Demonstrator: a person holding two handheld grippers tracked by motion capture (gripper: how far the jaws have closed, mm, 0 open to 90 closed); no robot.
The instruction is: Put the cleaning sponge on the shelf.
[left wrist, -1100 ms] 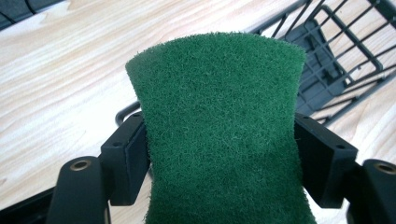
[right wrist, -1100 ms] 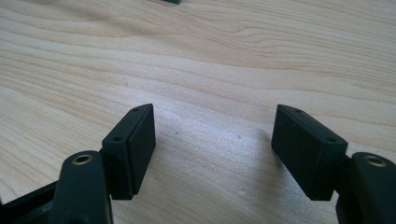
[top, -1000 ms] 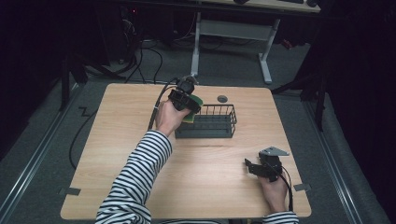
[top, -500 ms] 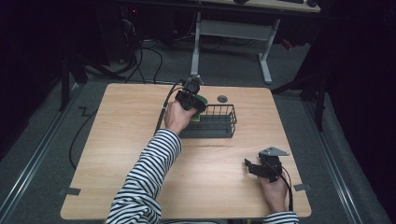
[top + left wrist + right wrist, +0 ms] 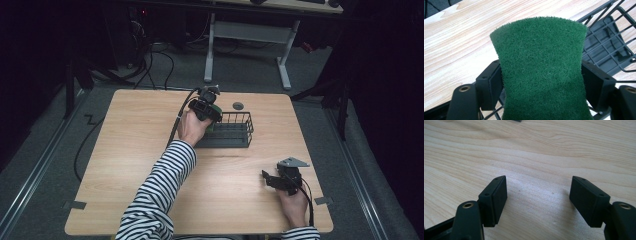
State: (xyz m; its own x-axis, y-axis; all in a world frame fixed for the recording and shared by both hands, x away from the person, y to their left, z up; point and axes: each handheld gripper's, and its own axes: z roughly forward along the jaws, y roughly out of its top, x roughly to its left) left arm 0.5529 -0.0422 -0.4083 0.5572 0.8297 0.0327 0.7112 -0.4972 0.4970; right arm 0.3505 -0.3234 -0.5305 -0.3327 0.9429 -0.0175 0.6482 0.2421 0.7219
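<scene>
The sponge (image 5: 541, 70) hangs over the wire basket's (image 5: 240, 131) left end on the table (image 5: 130, 150).

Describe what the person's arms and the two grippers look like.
Both sleeves are black-and-white striped. The left gripper is black with a black cable trailing off. The right gripper is black too, topped by a grey three-cornered plate, with flat rectangular black pads.

A light wooden table top (image 5: 125, 165) with visible grain carries a small round dark grey disc (image 5: 238, 105) near its far edge. Beyond the table, a white metal desk frame (image 5: 245, 35) stands on the grey floor (image 5: 45, 135), and black cables (image 5: 150, 60) lie loose to its left there.
</scene>
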